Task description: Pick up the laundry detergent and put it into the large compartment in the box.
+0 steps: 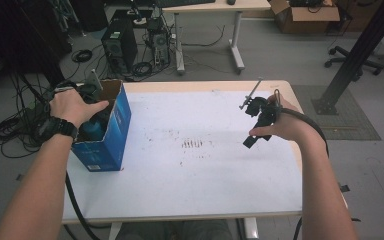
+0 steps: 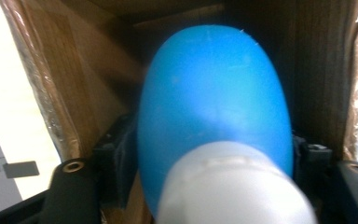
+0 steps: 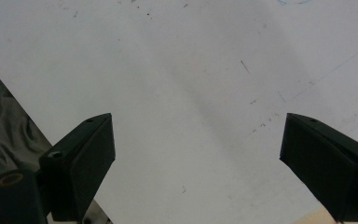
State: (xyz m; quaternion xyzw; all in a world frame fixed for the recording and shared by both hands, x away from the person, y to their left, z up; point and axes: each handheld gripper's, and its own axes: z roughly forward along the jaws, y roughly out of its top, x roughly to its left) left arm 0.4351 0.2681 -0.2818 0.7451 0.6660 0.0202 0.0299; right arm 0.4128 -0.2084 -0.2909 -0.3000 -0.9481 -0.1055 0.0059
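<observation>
From above, we had the left gripper [image 1: 92, 92] down in the box [image 1: 115, 131], the bottle [image 1: 94, 131] just below it. Along the left gripper's jaws, the bottle [image 2: 214, 107] sat between them, white cap nearest; whether the pads pressed we cannot tell. It looked light, smooth, slippery: we would grip its waist. The right gripper [image 3: 196, 158] gaped wide over the table [image 3: 191, 70].

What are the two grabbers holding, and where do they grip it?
The left gripper has a blue bottle between its jaws, low on its body near the white cap, inside the box. The right gripper holds nothing.
</observation>
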